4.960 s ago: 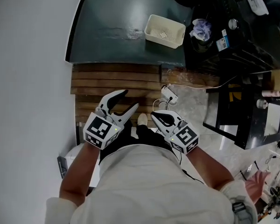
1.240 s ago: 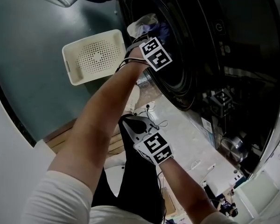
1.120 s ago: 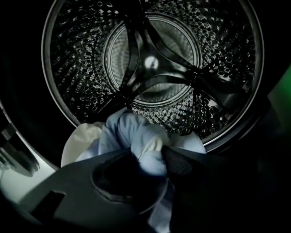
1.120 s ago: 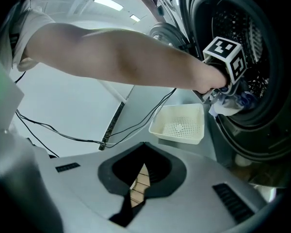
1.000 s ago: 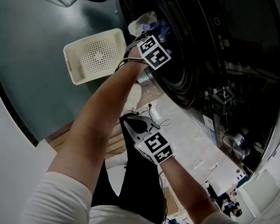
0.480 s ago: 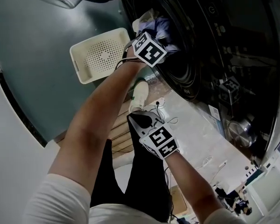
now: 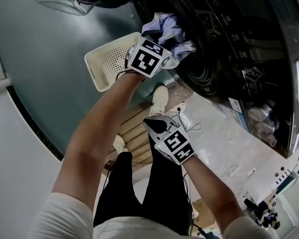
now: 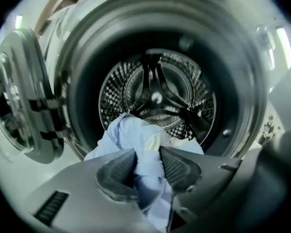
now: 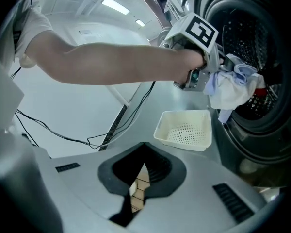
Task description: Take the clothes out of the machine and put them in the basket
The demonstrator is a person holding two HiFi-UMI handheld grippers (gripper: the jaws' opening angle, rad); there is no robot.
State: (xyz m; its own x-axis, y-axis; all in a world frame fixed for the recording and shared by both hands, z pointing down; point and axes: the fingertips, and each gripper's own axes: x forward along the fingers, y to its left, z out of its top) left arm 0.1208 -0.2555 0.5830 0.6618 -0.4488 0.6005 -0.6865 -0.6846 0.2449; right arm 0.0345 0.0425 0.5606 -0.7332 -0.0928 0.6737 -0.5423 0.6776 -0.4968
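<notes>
Pale blue cloth (image 8: 136,135), pinched in the left claw (image 8: 148,161) whose jaws have just been closing, could slip free short of the basket (image 7: 102,66), since only a fold is gripped. The right claw (image 9: 138,176) is closed and empty.

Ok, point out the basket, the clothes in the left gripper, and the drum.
basket (image 9: 182,144), right gripper view, its near wall.
clothes (image 8: 131,137), left gripper view, the light blue bunch.
drum (image 8: 156,98), left gripper view, its back hub.

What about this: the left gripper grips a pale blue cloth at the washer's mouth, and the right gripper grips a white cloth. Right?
No. The left gripper, its jaws just closed further, grips the pale blue cloth at the washer's mouth, but the right gripper grips nothing: the right gripper view shows its jaws shut and empty.
</notes>
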